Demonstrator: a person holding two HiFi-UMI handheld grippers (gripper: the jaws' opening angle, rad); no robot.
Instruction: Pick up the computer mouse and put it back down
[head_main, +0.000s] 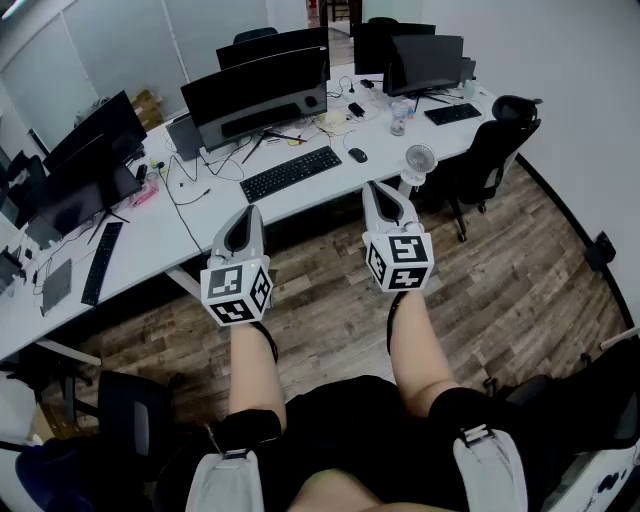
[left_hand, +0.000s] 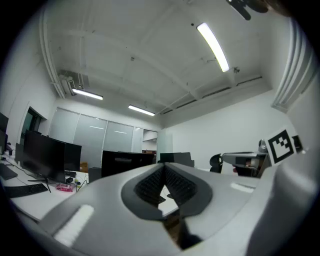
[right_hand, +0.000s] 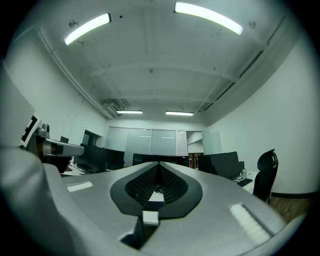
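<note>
The black computer mouse (head_main: 357, 154) lies on the white desk (head_main: 190, 225), just right of a black keyboard (head_main: 291, 172). My left gripper (head_main: 246, 211) and right gripper (head_main: 377, 187) are held side by side in the air in front of the desk's near edge, both short of the mouse. Each points roughly level toward the desk. In the left gripper view the left gripper (left_hand: 164, 169) has its jaws meeting at the tip with nothing between them. The right gripper (right_hand: 158, 165) looks the same in its own view, shut and empty. The mouse does not show in either gripper view.
A wide monitor (head_main: 255, 95) stands behind the keyboard, with cables and small items around it. A small white fan (head_main: 419, 162) sits at the desk's near edge right of the mouse. A black office chair (head_main: 495, 150) stands at the right. More monitors line the left desk.
</note>
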